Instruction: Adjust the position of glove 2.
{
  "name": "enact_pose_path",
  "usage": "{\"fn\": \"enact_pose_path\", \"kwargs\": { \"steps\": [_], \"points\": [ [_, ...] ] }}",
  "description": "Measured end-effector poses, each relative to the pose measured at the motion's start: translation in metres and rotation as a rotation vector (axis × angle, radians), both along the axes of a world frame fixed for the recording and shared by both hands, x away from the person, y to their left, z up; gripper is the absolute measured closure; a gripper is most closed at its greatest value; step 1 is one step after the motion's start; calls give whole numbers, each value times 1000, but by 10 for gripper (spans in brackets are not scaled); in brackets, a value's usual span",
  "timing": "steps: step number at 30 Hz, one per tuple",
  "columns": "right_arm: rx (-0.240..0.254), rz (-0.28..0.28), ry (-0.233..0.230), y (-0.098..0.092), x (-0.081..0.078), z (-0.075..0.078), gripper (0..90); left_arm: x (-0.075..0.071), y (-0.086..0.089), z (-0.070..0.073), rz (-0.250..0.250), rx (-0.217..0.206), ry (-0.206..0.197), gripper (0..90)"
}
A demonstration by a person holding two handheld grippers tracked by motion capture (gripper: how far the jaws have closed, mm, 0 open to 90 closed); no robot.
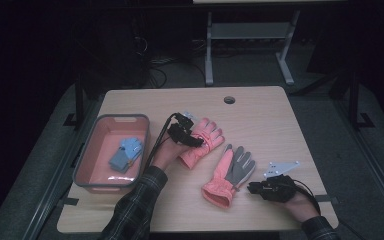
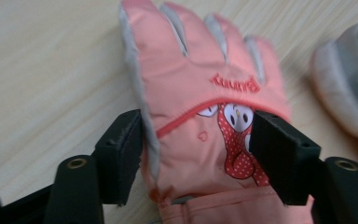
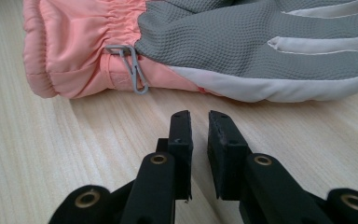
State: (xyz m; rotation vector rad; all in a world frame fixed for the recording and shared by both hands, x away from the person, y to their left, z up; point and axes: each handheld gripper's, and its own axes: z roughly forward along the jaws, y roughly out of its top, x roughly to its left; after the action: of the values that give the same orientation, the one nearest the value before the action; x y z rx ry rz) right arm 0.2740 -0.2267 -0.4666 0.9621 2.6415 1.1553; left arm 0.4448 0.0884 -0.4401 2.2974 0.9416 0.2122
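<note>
A pink glove with a cartoon print (image 2: 200, 93) lies back up on the wooden table, its fingers pointing away from me. My left gripper (image 2: 200, 154) is open and straddles it at the knuckles, one black pad on each side; in the high view this gripper (image 1: 199, 138) is over that glove (image 1: 207, 132). A second pink glove (image 1: 230, 172) lies palm up to its right, grey palm showing (image 3: 242, 42), with a grey clip (image 3: 133, 70) at the cuff. My right gripper (image 3: 200, 135) rests just short of it, with a narrow gap between the jaws and nothing in it; from above it (image 1: 252, 188) sits beside the cuff.
A pink bin with a grey rim (image 1: 87, 160) stands at the table's left and holds a small blue glove pair (image 1: 126, 154). A round cable hole (image 1: 229, 99) is near the far edge. Bare wood (image 1: 270, 130) spreads across the far right of the table.
</note>
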Motion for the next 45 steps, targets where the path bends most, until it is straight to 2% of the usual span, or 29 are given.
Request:
{"fn": "enact_pose_path", "kwargs": {
  "steps": [9,12,14,16,18,20,26,29,32,40,45],
  "points": [
    [-2,1,4,3,0,0,792,5,3,-10,1,-15,46,393],
    [-3,3,4,3,0,0,792,6,4,-11,-7,-34,74,509],
    [-3,3,8,4,0,-1,795,6,6,-9,-13,-56,85,626],
    [-5,10,0,5,0,-1,804,4,6,-7,-31,-54,73,709],
    [-1,11,2,6,0,-1,813,3,7,-5,-29,-67,79,774],
    [0,14,3,8,0,-1,825,3,9,-2,-18,-99,84,791],
    [7,19,6,11,2,-1,868,-2,21,15,-19,-146,105,793],
    [9,25,7,15,3,-2,889,-7,27,26,-30,-156,106,792],
    [7,32,10,21,5,-1,900,-12,30,34,-19,-168,101,791],
    [3,45,4,41,12,-1,900,-21,38,48,-23,-196,96,791],
    [-14,54,-11,58,19,-1,900,-25,41,56,-36,-195,96,790]
  ]
}}
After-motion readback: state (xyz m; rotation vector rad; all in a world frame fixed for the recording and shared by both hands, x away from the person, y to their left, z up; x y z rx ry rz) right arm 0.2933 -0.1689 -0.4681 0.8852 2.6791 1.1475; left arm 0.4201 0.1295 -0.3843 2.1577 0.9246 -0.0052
